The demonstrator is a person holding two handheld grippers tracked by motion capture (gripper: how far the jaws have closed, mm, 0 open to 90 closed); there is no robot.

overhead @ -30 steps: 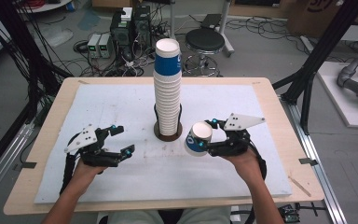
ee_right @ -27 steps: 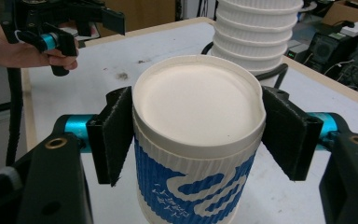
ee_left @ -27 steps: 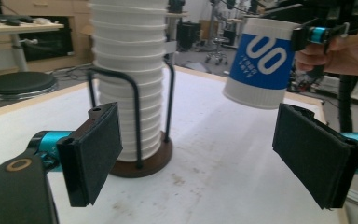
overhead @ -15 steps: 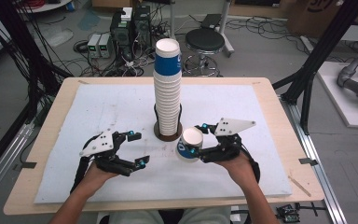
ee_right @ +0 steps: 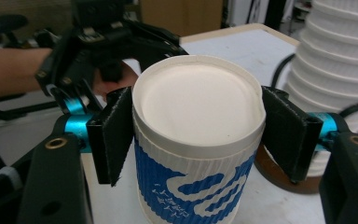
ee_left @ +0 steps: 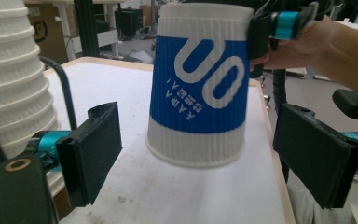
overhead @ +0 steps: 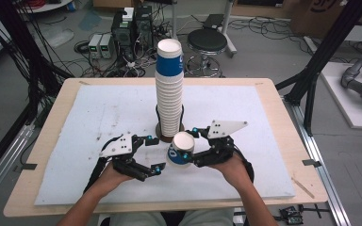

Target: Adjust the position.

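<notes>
Both grippers have drawn together. The right gripper (overhead: 187, 149) clenches the cup (overhead: 180, 149); the left gripper (overhead: 154, 154), jaws spread, sits at its nine o'clock, the stack (overhead: 169, 89) at twelve.

A ribbed white paper cup with a blue band and white lettering (overhead: 181, 150) is held clear of the white mat, upside down and tilted, its closed base toward the near edge of the tabletop and its wider open rim lowest. It hangs near the middle of the tabletop, slightly toward the near edge. Just behind it stands 1 tall upright stack of the same ribbed white cups, topped by a blue-banded one (overhead: 169, 89), seated in a dark round holder at the tabletop's centre.
</notes>
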